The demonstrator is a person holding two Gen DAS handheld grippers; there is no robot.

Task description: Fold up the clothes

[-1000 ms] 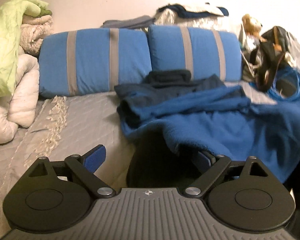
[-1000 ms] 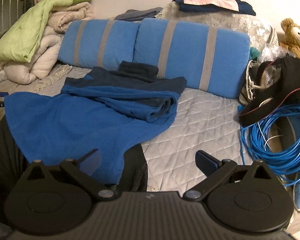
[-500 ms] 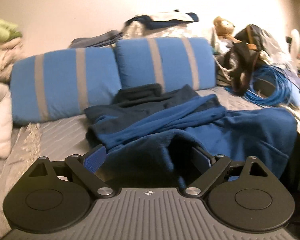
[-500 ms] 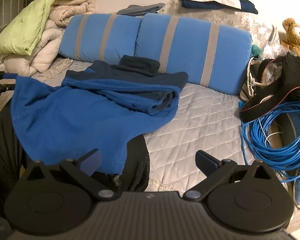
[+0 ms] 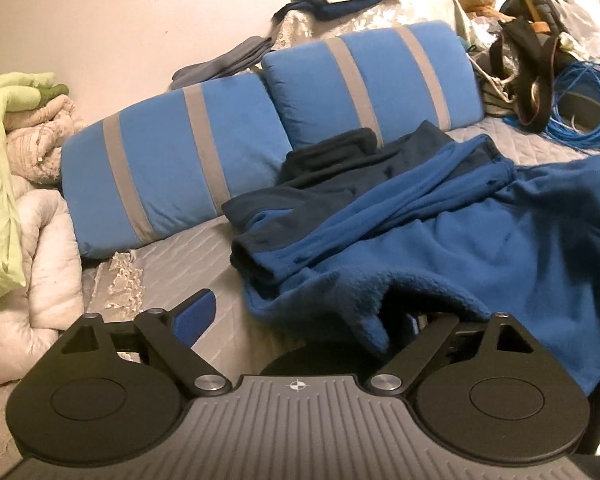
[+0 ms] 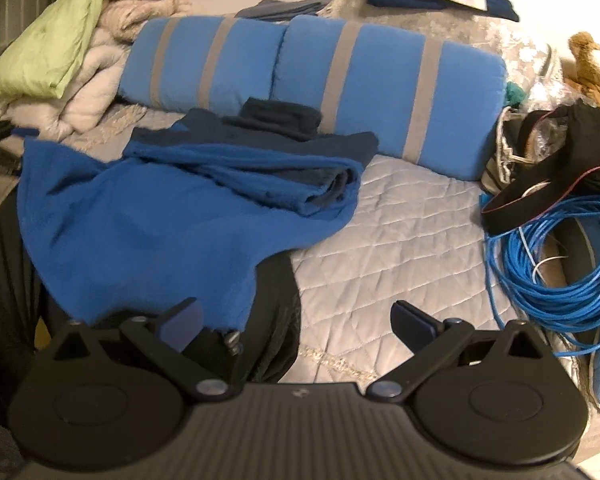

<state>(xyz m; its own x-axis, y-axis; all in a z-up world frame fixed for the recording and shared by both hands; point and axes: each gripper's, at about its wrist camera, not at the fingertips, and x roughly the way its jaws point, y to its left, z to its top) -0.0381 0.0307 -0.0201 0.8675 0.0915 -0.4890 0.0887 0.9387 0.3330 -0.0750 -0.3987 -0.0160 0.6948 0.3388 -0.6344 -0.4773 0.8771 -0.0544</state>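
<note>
A blue fleece garment (image 5: 480, 248) with dark navy shoulders (image 5: 340, 168) lies spread on the grey quilted bed (image 5: 188, 256). Its near hem drapes over the right finger of my left gripper (image 5: 304, 312), and a fold of it hangs in the gap. The jaws are closing, and the blue left pad (image 5: 192, 316) still stands clear of the cloth. In the right wrist view the same fleece (image 6: 148, 232) covers the left half of the bed. My right gripper (image 6: 296, 308) hovers open at the front edge, its left finger beside the fleece's lower corner and nothing gripped.
Two blue pillows with grey stripes (image 6: 308, 80) lean at the back. Folded quilts and a green blanket (image 6: 60, 40) are piled at the left. A coil of blue cable (image 6: 548, 264), a black bag (image 6: 560, 160) and a teddy bear (image 6: 596, 68) crowd the right. A black garment (image 6: 276, 320) lies under the fleece.
The left wrist view has rolled and shifted sideways, and the fleece hem now lies over its right finger with the jaws slightly narrower. In the right wrist view the fleece's left corner has lifted.
</note>
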